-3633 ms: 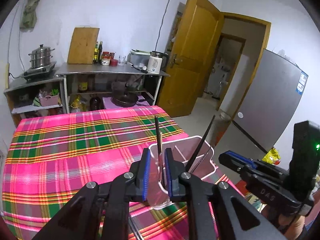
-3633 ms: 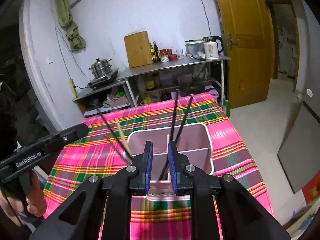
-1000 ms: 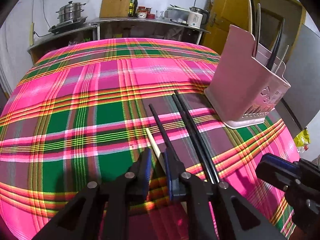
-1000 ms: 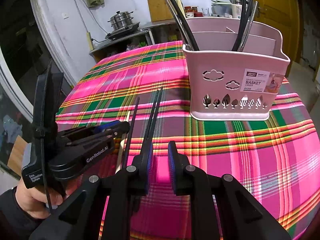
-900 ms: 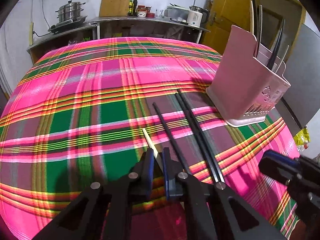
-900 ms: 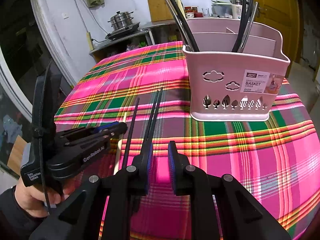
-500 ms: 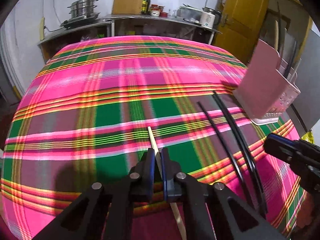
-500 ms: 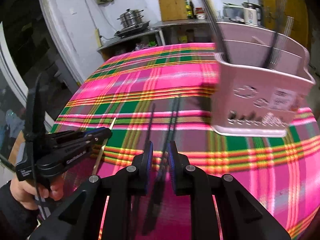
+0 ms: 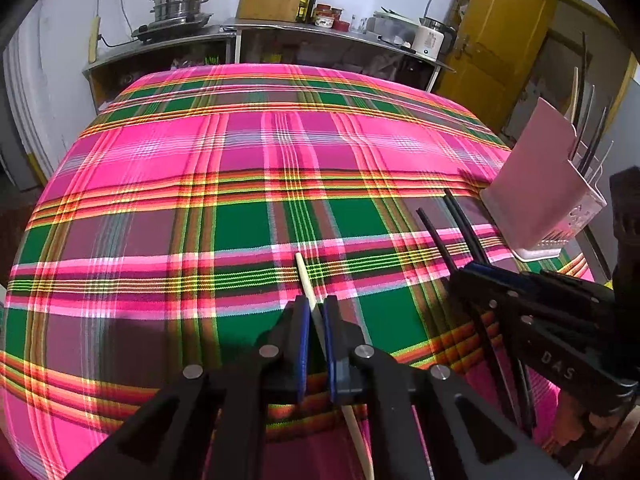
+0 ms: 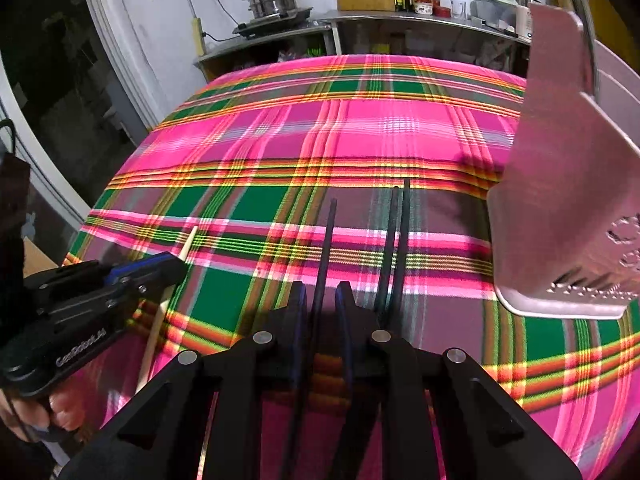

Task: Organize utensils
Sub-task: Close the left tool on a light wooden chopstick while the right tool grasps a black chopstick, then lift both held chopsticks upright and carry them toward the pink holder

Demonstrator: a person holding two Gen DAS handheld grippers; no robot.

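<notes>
Chopsticks: the pale wooden chopstick (image 9: pixel 307 285) is now sitting pinched in the left gripper (image 9: pixel 316 312), newly clamped for lifting, while the right gripper (image 10: pixel 321 300), slightly parted, is straddling a black chopstick (image 10: pixel 325 248); pink plastic basket (image 10: pixel 568 184) waiting right of it.

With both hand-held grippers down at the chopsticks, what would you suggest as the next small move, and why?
Probably close the right hand-held gripper: its jaws straddle the single black chopstick with gaps on both sides, whereas the left hand-held gripper already looks shut on the light wooden chopstick. Then both could lift toward the pink basket.
</notes>
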